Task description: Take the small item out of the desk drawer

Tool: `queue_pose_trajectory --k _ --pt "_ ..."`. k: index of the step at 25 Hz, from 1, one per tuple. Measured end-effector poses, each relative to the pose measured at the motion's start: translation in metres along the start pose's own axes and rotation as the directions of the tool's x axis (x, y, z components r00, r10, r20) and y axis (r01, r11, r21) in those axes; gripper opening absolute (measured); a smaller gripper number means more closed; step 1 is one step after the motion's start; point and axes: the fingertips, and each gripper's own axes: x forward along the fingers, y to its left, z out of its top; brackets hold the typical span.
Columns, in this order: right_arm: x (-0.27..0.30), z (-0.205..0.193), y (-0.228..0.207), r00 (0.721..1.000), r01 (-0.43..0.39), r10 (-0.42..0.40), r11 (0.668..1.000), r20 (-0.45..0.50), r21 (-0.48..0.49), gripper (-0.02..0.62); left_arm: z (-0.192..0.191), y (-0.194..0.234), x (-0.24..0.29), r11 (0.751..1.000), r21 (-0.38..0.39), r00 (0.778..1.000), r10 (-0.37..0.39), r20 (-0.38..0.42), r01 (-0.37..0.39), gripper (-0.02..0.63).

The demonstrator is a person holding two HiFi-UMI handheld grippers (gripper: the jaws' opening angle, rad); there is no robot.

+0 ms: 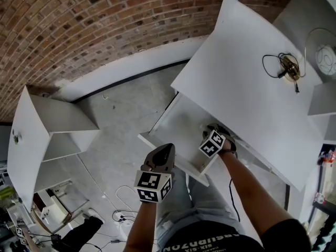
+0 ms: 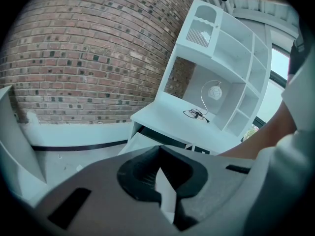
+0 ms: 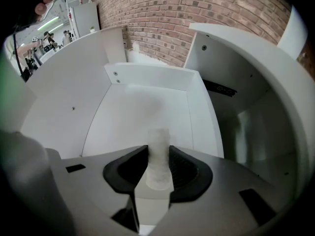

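A small item (image 3: 158, 140), a short, frosted, whitish cylinder with a cloudy, translucent look, stands upright between the jaws of the right gripper (image 3: 158, 155), above the floor of the open drawer (image 3: 147, 77); the gripper's black ribbed pads (image 3: 183, 167) press on its two sides, so the claw is clenched on it, with the item's top poking out past the jaws; the drawer below is a shallow, smooth, matt white box with flat panel walls and small screw heads showing at the corners; in the head view it juts out from under the white desk (image 1: 247, 88), whose top is a broad, plain slab with a rounded outline; a thin black cable looped round a small brass-coloured object (image 1: 287, 67) lies on the desktop, well apart from the drawer; the left gripper (image 1: 166, 150), grey-bodied with black pads and a black-and-white square marker cube (image 1: 152, 186) behind it, hangs just outside the drawer's front edge, its jaws drawn together at the tips and grasping nothing; beyond the desk runs a rough wall (image 1: 79, 20) of red-brown brick with pale mortar lines, and below it a floor (image 1: 121, 140) of grey, faintly mottled tiles.
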Motion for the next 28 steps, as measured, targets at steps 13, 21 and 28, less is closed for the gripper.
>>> queue_pose_trajectory --k 13,21,28 --pt "-0.039 0.012 0.019 0.998 -0.049 0.048 0.998 0.043 0.027 0.129 0.022 -0.01 -0.018 1.0 0.01 1.0 0.008 0.011 -0.008 0.006" --pt "-0.066 0.028 0.019 0.992 -0.064 0.055 0.995 0.111 0.081 0.129 0.034 -0.018 -0.02 0.999 0.042 1.0 0.003 0.005 -0.003 0.006" --pt "-0.098 0.037 0.022 0.985 -0.08 0.06 0.99 0.162 0.119 0.129 0.043 -0.021 -0.029 1.0 0.017 1.0 -0.002 0.014 0.001 0.006"
